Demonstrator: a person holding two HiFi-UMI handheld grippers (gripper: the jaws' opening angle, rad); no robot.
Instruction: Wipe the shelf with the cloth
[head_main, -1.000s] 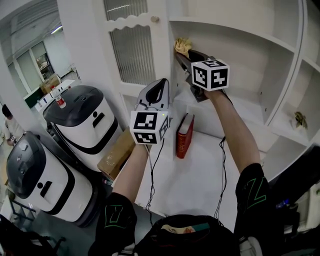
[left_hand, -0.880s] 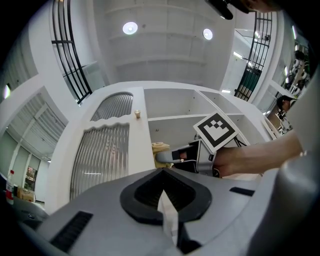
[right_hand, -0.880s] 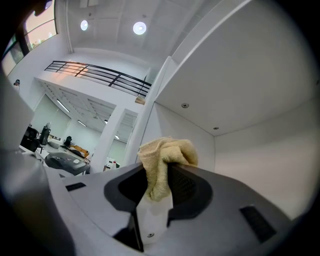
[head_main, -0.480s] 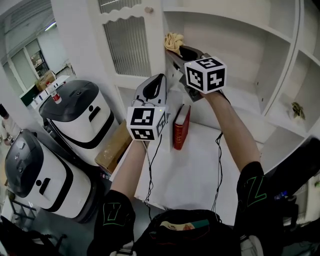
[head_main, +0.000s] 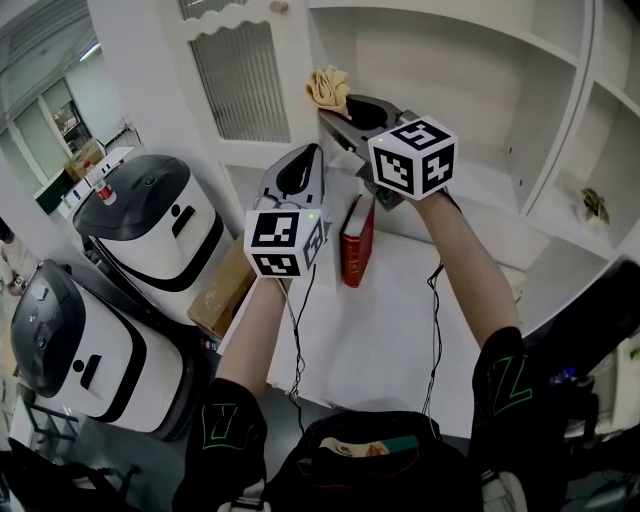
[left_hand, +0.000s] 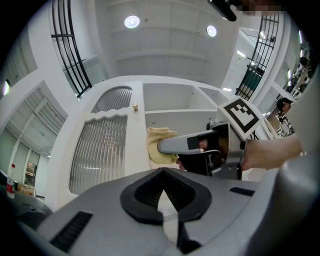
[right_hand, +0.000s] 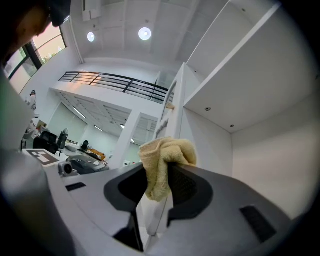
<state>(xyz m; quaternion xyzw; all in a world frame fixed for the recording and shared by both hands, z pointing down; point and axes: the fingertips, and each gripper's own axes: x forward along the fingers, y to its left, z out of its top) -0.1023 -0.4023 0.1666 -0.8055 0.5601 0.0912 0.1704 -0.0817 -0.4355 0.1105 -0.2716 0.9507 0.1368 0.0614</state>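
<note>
Right gripper view shows the right hand-held gripper (right_hand: 158, 172) clenching the cloth (right_hand: 162, 150), bunched past its tips.

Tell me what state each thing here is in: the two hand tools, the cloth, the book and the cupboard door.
Right gripper: fingers shut on the cloth.
Left gripper: fingers together, holding nothing.
Cloth: bunched up, pinched in the right gripper, held high.
Book: closed, standing upright.
Door: looks shut.
</note>
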